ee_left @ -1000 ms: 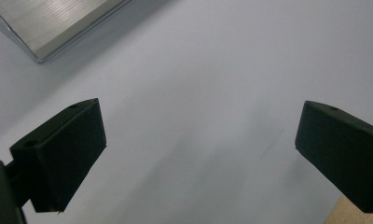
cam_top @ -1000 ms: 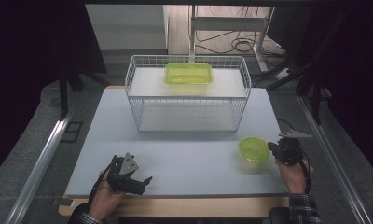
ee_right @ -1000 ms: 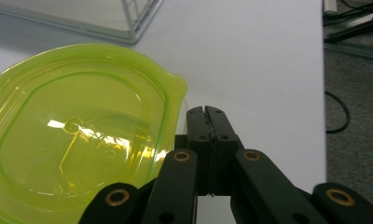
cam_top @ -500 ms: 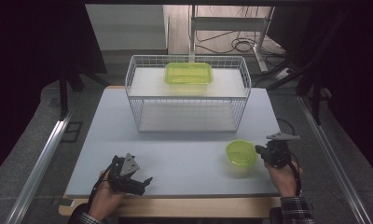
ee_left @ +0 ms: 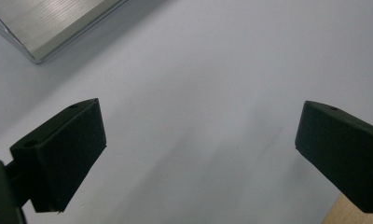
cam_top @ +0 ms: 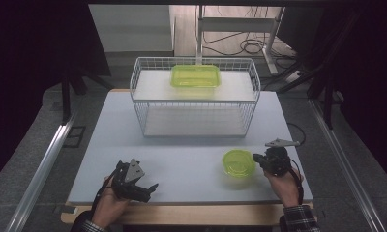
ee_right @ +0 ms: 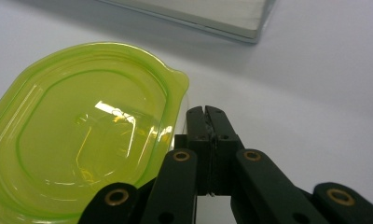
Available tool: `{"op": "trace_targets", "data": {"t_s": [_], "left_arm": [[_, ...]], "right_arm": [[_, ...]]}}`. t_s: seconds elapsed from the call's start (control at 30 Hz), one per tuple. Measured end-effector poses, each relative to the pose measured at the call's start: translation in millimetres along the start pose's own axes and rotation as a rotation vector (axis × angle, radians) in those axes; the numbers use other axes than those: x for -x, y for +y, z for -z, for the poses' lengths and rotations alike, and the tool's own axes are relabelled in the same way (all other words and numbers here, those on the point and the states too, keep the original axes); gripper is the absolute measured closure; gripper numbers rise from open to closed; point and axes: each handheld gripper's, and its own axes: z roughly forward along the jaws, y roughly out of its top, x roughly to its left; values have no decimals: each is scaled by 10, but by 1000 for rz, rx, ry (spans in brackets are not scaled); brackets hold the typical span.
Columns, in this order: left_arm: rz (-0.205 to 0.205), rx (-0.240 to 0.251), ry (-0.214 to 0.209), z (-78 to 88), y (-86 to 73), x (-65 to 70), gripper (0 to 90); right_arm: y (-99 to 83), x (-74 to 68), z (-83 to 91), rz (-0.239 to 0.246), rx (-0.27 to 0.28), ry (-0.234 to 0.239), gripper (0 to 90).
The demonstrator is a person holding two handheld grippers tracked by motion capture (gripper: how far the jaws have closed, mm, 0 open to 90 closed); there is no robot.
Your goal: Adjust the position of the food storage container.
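Observation:
A round yellow-green lidded container (cam_top: 238, 163) (ee_right: 82, 130) stands on the white table (cam_top: 182, 164) at the front right. My right gripper (cam_top: 256, 158) (ee_right: 205, 112) is shut, its tips against the container's right edge beside the lid's tab. I cannot tell whether anything is pinched between the jaws. My left gripper (cam_top: 149, 191) (ee_left: 198, 140) is held low over the table's front left. It is open, with only bare table between its fingers. A rectangular yellow-green container (cam_top: 195, 76) lies on top of the wire basket (cam_top: 143, 116).
The white wire basket stands across the back half of the table, with a white board inside it (ee_right: 198, 14). The table's wooden front edge (cam_top: 182, 215) runs just behind both hands. Cables and chair legs lie on the floor beyond the table.
My right gripper has slid left across the table, and the round container has moved left with it. The left gripper has stayed where it was.

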Motion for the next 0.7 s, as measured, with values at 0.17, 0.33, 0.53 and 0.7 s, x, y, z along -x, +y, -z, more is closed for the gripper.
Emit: {"op": "trace_targets", "data": {"t_s": [0.17,0.33,0.53,0.7], "left_arm": [[-4,-3,-1,-6,1,5,15],[-3,-9,-1,-7,-2,-2,15],[-5,-13,-2,-11,-2,0,15],[-6,-15,-3,-13,-2,0,15]], "right_arm": [[-4,-41,-3,10,-4,15,876],[-57,-2,23,11,-20,-4,872],[-113,6,25,7,-43,15,873],[-109,-57,-12,23,-57,37,875]]}}
